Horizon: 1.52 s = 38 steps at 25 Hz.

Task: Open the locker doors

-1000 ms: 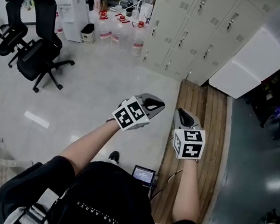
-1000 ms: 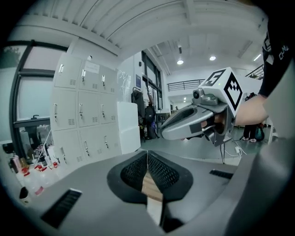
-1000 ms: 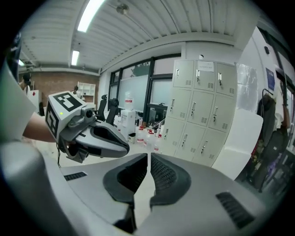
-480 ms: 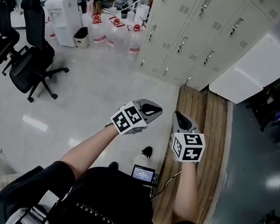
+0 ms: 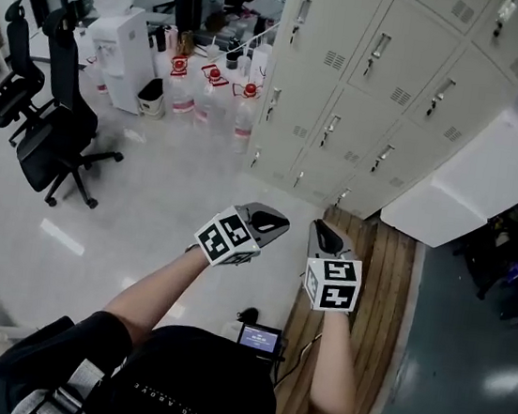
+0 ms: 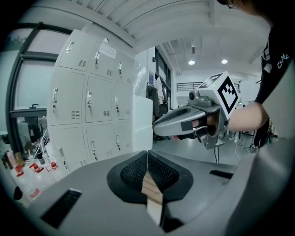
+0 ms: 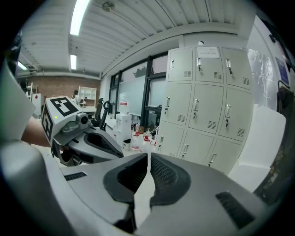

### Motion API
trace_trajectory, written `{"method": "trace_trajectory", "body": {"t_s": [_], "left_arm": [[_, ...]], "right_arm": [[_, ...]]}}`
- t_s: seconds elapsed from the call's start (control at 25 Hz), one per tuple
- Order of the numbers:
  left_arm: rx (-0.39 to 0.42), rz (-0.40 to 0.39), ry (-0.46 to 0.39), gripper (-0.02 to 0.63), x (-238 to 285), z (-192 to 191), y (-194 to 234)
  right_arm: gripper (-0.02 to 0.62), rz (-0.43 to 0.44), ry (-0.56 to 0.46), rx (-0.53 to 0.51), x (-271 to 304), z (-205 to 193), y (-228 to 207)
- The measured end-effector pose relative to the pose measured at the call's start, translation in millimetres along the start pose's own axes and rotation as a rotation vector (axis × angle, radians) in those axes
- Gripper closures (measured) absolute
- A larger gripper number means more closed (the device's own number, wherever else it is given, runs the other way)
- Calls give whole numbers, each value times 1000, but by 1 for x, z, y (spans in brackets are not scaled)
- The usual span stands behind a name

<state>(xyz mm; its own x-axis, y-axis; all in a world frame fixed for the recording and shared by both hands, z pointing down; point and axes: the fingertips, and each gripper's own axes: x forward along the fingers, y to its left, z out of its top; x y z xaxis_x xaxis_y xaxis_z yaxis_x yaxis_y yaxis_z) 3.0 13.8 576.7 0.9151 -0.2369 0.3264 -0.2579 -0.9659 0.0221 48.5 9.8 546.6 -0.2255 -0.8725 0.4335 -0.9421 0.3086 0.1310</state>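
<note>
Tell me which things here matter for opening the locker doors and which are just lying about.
Job: lockers, doors closed; left gripper and right gripper, both shut, empty.
Lying about: office chairs, water bottles, water dispenser, white panel beside the lockers.

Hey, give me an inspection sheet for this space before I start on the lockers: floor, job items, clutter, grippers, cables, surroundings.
Surface: glossy pale floor; wooden plank strip in front of the lockers.
Job's things: lockers, every door in view shut.
Clutter: red-capped water bottles beside the lockers; white panel against their right end.
Grippers: left gripper and right gripper both shut, empty, short of the lockers.
Cables: thin cable by the small screen at the person's waist.
Surroundings: office chairs and water dispenser to the left.
</note>
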Motion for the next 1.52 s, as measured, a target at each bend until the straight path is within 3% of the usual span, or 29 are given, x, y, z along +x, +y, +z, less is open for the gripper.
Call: {"method": "trace_trajectory", "body": {"t_s": [0.2, 0.32, 0.64, 0.96, 1.24, 1.52], "left_arm": [[-3, 65, -12, 584, 64, 33, 36], [-3, 109, -19, 584, 85, 44, 50], [-28, 151, -4, 584, 118, 50, 97], [-43, 113, -10, 584, 152, 43, 176], [-26, 84, -46, 584, 180, 71, 274], [-31, 31, -66, 584, 188, 89, 359]], "right_arm": [[551, -38, -50, 95, 22, 7, -97], [552, -30, -89, 144, 35, 13, -131], [552, 33, -60, 135, 78, 15, -158], [552, -19, 7, 135, 149, 15, -186], [552, -99, 5, 123, 224, 70, -232], [552, -138, -3, 93, 286, 121, -251]]}}
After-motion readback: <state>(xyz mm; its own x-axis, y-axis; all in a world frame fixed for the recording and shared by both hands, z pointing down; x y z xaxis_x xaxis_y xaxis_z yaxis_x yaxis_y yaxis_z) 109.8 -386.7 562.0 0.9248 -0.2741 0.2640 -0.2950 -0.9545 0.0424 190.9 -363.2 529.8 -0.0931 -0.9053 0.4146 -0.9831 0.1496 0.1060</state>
